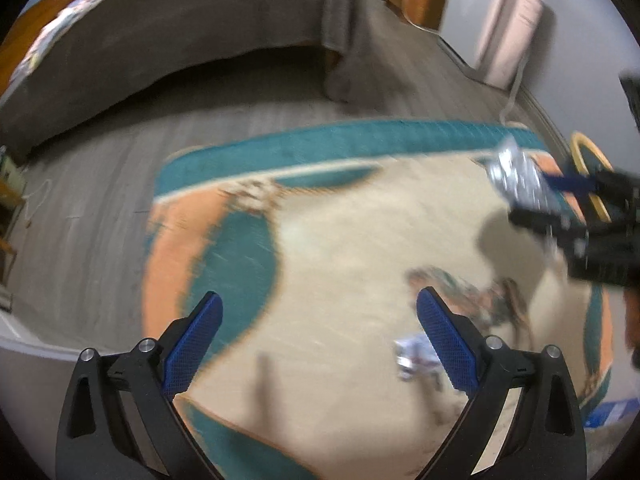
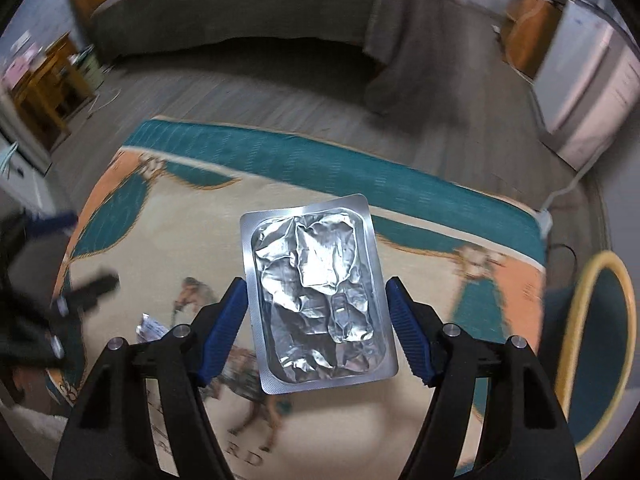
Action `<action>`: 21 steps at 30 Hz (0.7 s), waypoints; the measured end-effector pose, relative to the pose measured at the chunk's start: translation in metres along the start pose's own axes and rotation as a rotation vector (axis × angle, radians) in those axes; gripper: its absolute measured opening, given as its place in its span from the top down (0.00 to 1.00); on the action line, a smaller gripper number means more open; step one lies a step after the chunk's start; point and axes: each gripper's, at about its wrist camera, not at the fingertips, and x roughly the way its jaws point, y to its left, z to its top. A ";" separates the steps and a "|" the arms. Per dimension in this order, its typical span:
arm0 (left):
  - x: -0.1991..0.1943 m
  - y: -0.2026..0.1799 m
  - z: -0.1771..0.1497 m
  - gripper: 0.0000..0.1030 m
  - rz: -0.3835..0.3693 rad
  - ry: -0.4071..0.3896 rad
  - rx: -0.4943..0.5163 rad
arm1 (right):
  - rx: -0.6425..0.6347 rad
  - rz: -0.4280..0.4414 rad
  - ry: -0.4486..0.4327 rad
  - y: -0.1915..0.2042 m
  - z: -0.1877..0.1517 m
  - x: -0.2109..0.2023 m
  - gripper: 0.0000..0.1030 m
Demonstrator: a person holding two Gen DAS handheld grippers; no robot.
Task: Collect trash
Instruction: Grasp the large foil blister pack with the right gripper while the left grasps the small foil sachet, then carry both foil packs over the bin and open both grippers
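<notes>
Patterned rug [image 2: 400,432] below; right gripper [image 2: 316,292] pinching foil blister pack [image 2: 320,292]; left gripper [image 1: 320,308] fingers spread, empty.

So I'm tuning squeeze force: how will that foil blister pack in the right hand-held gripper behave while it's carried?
The foil blister pack looks thin and already crumpled, so it is probably very light and would buckle under a hard squeeze. The right hand-held gripper holds it by its side edges only, so its smooth foil might slip or twist. It is flat, so unlikely to roll.

Grey wood floor [image 1: 100,184] w/ teal-orange rug [image 2: 320,168]; crumpled wrapper [image 1: 416,354] lying on rug.
</notes>
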 end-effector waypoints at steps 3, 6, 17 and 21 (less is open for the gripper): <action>0.004 -0.023 -0.011 0.06 -0.028 0.020 0.031 | 0.045 -0.023 -0.002 -0.014 -0.007 -0.011 0.32; 0.011 -0.039 -0.021 0.07 -0.050 0.051 0.055 | 0.068 -0.039 0.003 -0.023 -0.014 -0.020 0.32; 0.028 -0.068 -0.031 0.34 -0.089 0.143 0.134 | 0.063 -0.040 -0.026 -0.032 -0.018 -0.036 0.32; 0.032 -0.069 -0.030 0.50 -0.104 0.161 0.111 | 0.077 -0.037 -0.019 -0.034 -0.019 -0.033 0.32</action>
